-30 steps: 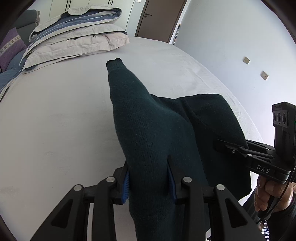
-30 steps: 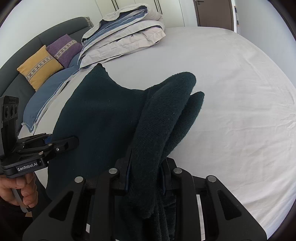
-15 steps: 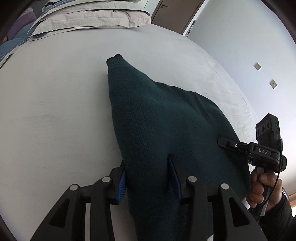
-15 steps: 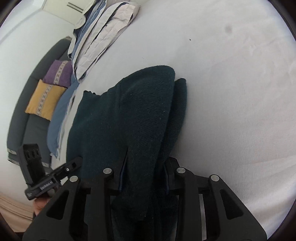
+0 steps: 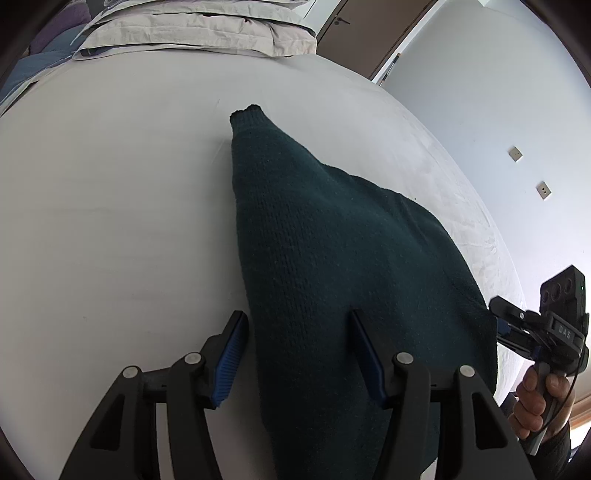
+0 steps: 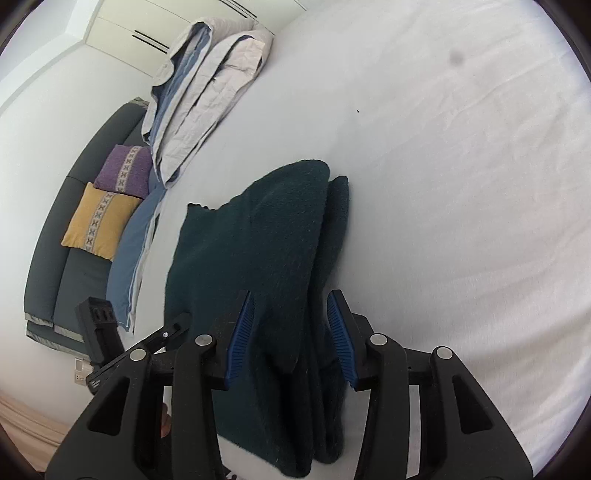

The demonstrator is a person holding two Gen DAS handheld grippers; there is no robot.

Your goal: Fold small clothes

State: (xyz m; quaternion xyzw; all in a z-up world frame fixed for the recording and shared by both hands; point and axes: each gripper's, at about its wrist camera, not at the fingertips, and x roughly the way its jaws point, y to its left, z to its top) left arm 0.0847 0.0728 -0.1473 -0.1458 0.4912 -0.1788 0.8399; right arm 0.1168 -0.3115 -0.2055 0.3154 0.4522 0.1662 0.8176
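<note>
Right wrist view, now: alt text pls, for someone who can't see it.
A dark green knit sweater, folded over, lies on a white bed sheet between the spread blue-padded fingers of the right gripper. The left gripper is at the sweater's left edge; folded bedding and two cushions lie behind.

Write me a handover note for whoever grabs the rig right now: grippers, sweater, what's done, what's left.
Left gripper: open, fingers astride the near edge of the dark green sweater, not clamping it.
Right gripper: open too, fingers either side of the folded layers at the sweater's other end.
Sweater lies on the white bed sheet, doubled over on itself; layered edges show in the right wrist view, and a cuff-like tip points toward the folded bedding.
Done: at least one fold laid down and let go.
Left: probably back both grippers off, check the edges line up, fold once more if a smaller bundle is wanted.
</note>
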